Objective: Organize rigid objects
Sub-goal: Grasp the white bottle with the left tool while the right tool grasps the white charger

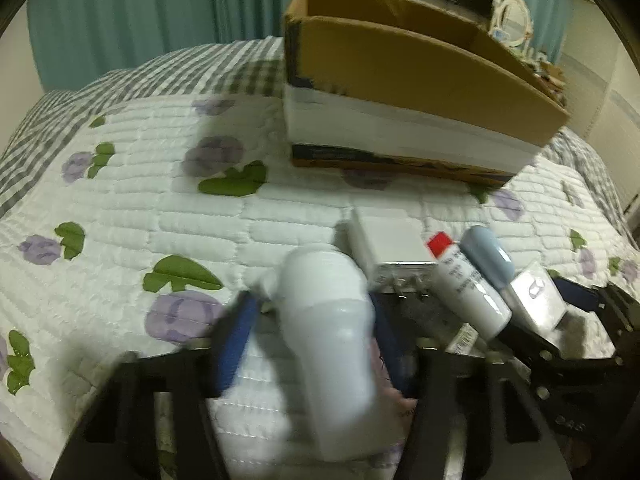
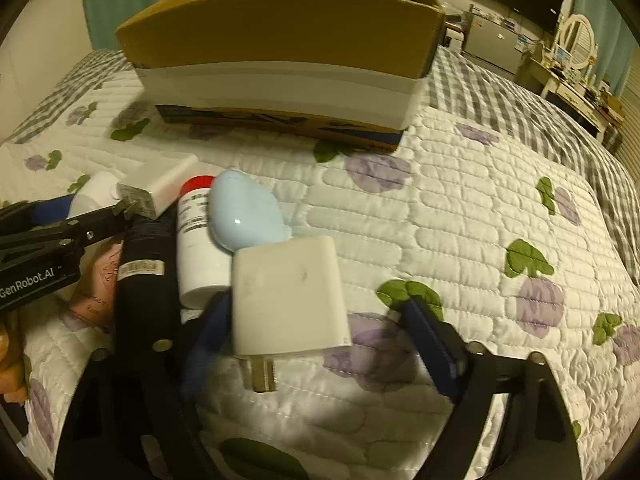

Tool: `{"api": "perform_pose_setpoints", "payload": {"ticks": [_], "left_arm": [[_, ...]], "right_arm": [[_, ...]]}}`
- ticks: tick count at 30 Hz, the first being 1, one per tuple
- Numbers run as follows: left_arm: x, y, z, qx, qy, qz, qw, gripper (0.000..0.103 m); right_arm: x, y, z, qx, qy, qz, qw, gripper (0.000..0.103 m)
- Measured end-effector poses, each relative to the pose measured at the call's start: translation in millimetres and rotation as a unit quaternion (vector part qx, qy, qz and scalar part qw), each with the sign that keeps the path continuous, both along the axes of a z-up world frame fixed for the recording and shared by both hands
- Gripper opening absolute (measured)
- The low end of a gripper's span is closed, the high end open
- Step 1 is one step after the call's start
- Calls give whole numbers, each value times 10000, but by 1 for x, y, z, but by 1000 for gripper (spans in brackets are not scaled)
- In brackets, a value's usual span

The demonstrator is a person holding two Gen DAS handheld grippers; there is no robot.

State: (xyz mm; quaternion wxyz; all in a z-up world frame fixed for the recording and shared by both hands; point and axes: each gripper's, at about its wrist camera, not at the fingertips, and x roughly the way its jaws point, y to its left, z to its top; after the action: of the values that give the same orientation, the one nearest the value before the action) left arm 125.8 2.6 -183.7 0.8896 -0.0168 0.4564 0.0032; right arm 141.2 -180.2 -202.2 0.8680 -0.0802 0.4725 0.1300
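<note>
Nearest the left wrist camera, the left gripper [image 1: 312,320] is standing with its blue-padded fingers [image 1: 236,344] spread wide around a blurred white plastic bottle [image 1: 328,344]. Motion blur is hiding whether the pads are touching the bottle's sides, so a grip cannot be told.

In the right wrist view, the right gripper [image 2: 320,340] is also standing wide open. A white square plug adapter [image 2: 289,296] is lying between its fingers with its metal prongs pointing toward the camera. The left blue pad [image 2: 208,336] is sitting at the adapter's edge, while the right pad [image 2: 430,344] is standing well apart from it, so nothing is being clamped.

Just behind the adapter, a pale blue egg-shaped plastic case [image 2: 248,212] is lying on the quilt, touching a white cylindrical bottle with a red cap [image 2: 198,240]. Beside that bottle a black cylindrical tube [image 2: 144,280] is lying, with a pink packet [image 2: 100,288] partly under it. A second white rectangular charger block [image 2: 160,186] is resting a little farther back.

All of these are lying on a white quilted bedspread with purple flowers and green leaves [image 2: 460,220].

Farther off, an open brown cardboard box with a white band [image 2: 280,60] is standing on the bedspread, well apart from the cluster. Behind it, teal curtains [image 1: 120,20] are hanging.
</note>
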Motion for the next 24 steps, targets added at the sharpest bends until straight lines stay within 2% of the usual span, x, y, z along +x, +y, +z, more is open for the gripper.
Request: {"api": "perform_pose_setpoints", "payload": {"ticks": [2,6,15,24], "left_arm": [[-3,-1,2,19,-43,-27,10000,49],[-10,2,9,-35,-131,-55,9999,44],[-36,14,33,-8,-383,-23,9993,44],[-67,13,88,-173,-909,-49,9957,44]], "right_arm": [[-1,4,0,61,-15,106,9999,51],[-4,4,3,172,-9,123,9998,51],[-23,-9,19,557,-51,-99,9984,50],[-51,-11,71,738,-586,-214,9953,50]]}}
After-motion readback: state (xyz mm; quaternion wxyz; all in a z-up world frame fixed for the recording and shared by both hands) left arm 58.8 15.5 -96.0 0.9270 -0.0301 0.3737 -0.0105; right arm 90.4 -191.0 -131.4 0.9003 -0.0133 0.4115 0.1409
